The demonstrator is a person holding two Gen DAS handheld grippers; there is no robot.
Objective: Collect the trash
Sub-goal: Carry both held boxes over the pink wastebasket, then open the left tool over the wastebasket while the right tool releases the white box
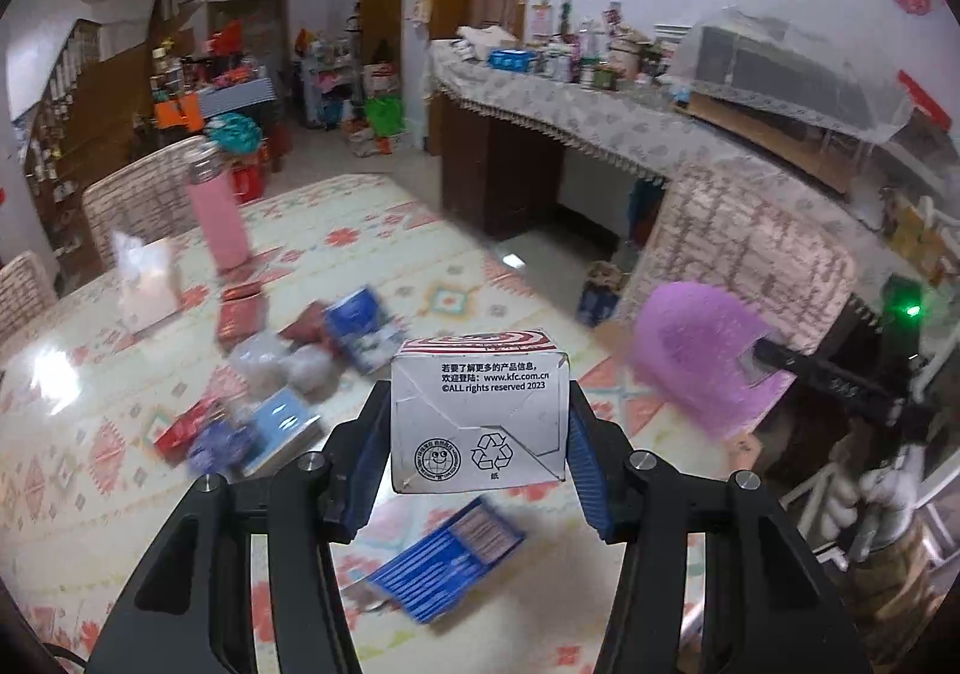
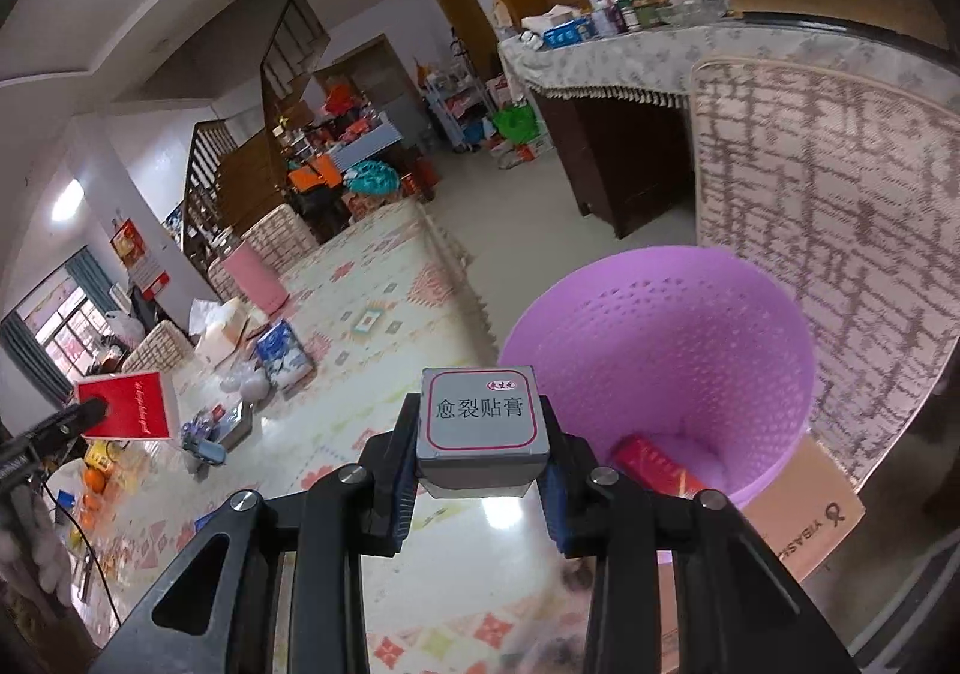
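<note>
My left gripper (image 1: 479,410) is shut on a white KFC paper carton (image 1: 479,416) with a red-striped top, held above the table. My right gripper (image 2: 483,434) is shut on a small grey box (image 2: 483,428) with Chinese print, held just left of the purple perforated bin (image 2: 672,350). A red packet (image 2: 657,467) lies inside the bin. The bin also shows in the left wrist view (image 1: 696,356), with the right gripper in front of it. In the right wrist view the left gripper shows at far left with the carton's red side (image 2: 129,410).
Blue, red and clear wrappers (image 1: 288,362) lie scattered on the patterned table (image 1: 420,254). A blue flat box (image 1: 450,560) lies below my left gripper. A pink flask (image 1: 217,212) and tissue box (image 1: 147,278) stand at the far left. A chair back (image 2: 840,230) rises behind the bin.
</note>
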